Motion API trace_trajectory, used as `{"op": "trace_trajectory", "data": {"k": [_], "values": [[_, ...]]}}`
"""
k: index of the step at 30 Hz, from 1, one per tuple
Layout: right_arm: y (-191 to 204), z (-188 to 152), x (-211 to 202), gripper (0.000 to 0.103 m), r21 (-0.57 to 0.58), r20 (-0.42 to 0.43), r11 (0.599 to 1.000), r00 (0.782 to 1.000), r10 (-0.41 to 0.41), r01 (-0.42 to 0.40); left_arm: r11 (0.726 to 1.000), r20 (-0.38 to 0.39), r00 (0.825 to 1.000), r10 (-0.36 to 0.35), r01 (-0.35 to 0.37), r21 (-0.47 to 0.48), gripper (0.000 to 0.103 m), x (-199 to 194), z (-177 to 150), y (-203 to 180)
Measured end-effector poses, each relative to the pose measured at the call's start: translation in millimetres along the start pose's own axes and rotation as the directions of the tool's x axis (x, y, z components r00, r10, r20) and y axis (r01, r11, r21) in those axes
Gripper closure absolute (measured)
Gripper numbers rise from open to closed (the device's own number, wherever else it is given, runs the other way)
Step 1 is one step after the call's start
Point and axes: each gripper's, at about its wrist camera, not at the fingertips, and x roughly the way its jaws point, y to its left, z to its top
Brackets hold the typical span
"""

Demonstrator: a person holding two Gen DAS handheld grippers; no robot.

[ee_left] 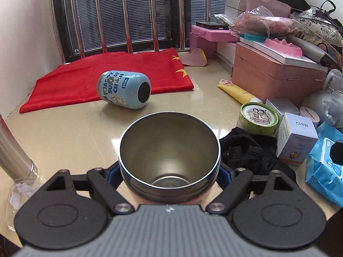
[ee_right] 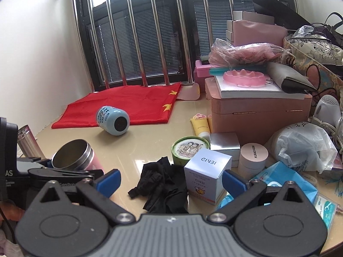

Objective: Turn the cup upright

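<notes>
Clamped in our left gripper [ee_left: 170,172] near the desk's [ee_left: 75,132] front-left edge, the steel cup [ee_left: 170,150] is tilted, its mouth facing away from us. Beyond it, a blue cup [ee_left: 124,90] lies on its side by the red cloth [ee_left: 107,75]. Our right gripper [ee_right: 170,182] hangs spread and holding nothing over the black cloth [ee_right: 163,184]. We judge the smooth steel could slip in the pads mid-turn, or clip the box [ee_right: 206,178] at right.
</notes>
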Motion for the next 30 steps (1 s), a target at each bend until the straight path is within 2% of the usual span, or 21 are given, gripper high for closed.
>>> {"op": "trace_trajectory", "data": {"k": [7,8,9,10,13,15,18,20,22,26,30], "values": [[3,-8,-8,0.002,0.005,0.009,1.0,1.0,-0.003,0.003,1.0,0.003,1.0,-0.024,0.024,-0.013,0.014,-1,-2,8],[5,-8,-9,0.002,0.005,0.013,1.0,1.0,0.0,0.0,0.999,0.015,0.999,-0.033,0.033,-0.017,0.012,-6,-3,12],[6,-8,-10,0.002,0.005,0.017,1.0,1.0,0.003,-0.003,0.999,0.03,0.999,-0.039,0.04,-0.019,0.004,-12,-4,15],[10,-8,-12,0.002,0.002,0.024,1.0,1.0,0.008,-0.008,0.999,0.049,0.998,-0.043,0.044,-0.023,0.0,-19,-5,18],[23,-8,-19,0.002,-0.018,0.048,1.0,0.999,0.026,-0.025,0.996,0.133,0.989,-0.067,0.074,-0.05,0.0,-53,-6,38],[37,-9,-27,0.002,-0.03,0.073,0.999,0.997,0.038,-0.036,0.996,0.167,0.984,-0.058,0.069,-0.063,0.0,-73,-7,52],[63,-13,-41,0.002,-0.043,0.119,0.998,0.991,0.054,-0.049,0.995,0.264,0.964,-0.043,0.065,-0.073,0.0,-109,-19,78],[83,-18,-50,0.002,-0.045,0.146,0.998,0.988,0.06,-0.054,0.997,0.343,0.939,-0.033,0.055,-0.055,0.0,-134,-30,97],[105,-26,-59,0.002,-0.039,0.175,0.998,0.983,0.056,-0.05,0.998,0.378,0.925,-0.021,0.042,-0.049,0.0,-154,-40,117],[148,-50,-77,0.0,-0.01,0.221,0.999,0.974,0.046,-0.045,0.997,0.402,0.915,-0.037,0.063,-0.051,0.0,-184,-62,159],[195,-77,-97,0.0,-0.003,0.247,1.0,0.969,0.029,-0.029,0.997,0.407,0.913,-0.036,0.06,-0.046,0.0,-209,-90,198]]}}
